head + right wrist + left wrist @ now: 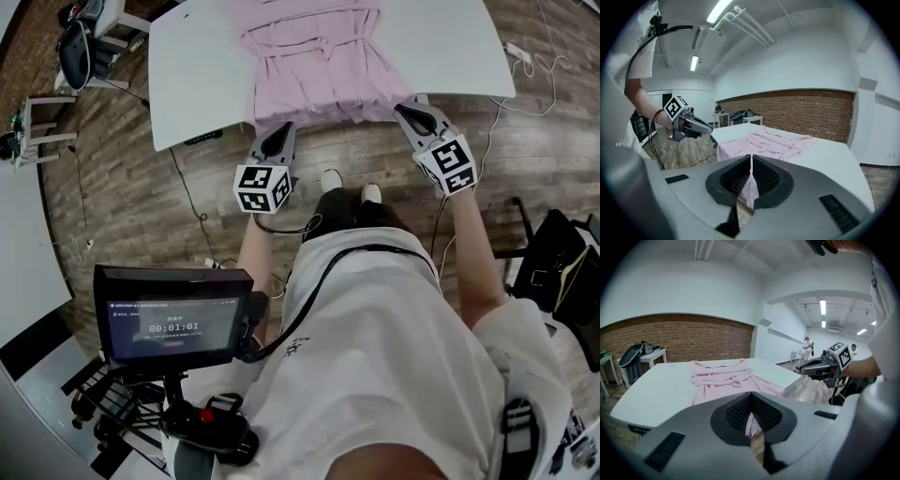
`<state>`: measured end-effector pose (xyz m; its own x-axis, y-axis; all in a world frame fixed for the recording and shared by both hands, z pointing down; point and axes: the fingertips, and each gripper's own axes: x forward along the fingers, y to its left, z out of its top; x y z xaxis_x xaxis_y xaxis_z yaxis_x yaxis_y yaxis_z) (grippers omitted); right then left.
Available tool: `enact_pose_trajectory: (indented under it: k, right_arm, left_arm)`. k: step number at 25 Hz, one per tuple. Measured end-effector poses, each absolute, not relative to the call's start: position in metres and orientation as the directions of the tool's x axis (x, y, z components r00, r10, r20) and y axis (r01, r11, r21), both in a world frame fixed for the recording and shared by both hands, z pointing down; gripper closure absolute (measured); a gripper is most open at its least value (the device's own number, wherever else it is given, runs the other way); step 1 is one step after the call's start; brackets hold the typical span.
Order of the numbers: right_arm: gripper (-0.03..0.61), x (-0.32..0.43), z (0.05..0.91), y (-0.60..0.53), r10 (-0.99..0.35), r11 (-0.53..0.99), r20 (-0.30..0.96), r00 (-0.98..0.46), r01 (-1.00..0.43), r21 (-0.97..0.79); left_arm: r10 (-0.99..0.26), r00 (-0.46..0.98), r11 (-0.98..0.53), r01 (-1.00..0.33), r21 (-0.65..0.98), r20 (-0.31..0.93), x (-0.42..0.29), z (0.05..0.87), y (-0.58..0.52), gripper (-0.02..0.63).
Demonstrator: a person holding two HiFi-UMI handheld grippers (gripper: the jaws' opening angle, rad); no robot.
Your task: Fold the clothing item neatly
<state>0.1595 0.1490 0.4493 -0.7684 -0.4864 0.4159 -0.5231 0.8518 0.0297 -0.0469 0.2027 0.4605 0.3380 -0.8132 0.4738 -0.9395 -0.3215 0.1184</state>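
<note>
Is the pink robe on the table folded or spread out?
Spread out. The robe lies flat on the table, its hem over the near edge, pinched by the left gripper and right gripper.

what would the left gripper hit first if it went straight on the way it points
The left gripper is shut on the hem of the pink garment; beyond that, probably the near edge of the white table, though depth is unclear.

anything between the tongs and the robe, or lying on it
Nothing visible. The left tongs and right tongs already pinch the hem of the robe at the table edge; nothing lies on it.
</note>
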Motion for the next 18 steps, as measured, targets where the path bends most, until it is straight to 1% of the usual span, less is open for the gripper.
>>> enact_pose_trajectory:
  k: [4, 10, 17, 18]
  right_arm:
    - [0.561, 0.169, 0.459, 0.147, -0.494, 0.841, 0.434, -0.753, -0.54, 0.019]
    - [0.56, 0.18, 0.5, 0.135, -0.509, 0.816, 0.489, -0.709, -0.578, 0.011]
    - [0.56, 0.193, 0.51, 0.152, -0.552, 0.78, 0.516, -0.655, -0.624, 0.043]
    - [0.56, 0.194, 0.513, 0.155, -0.558, 0.774, 0.518, -0.648, -0.632, 0.043]
  left_arm:
    - [-0.801, 0.316, -0.3, -0.947, 0.116, 0.507, -0.062, 0.476, 0.206, 0.611]
    - [-0.774, 0.27, -0.254, -0.961, 0.11, 0.573, -0.101, 0.53, 0.207, 0.611]
    - [-0.739, 0.216, -0.222, -0.972, 0.073, 0.639, -0.148, 0.561, 0.238, 0.608]
    - [-0.733, 0.208, -0.219, -0.974, 0.064, 0.647, -0.155, 0.567, 0.242, 0.586]
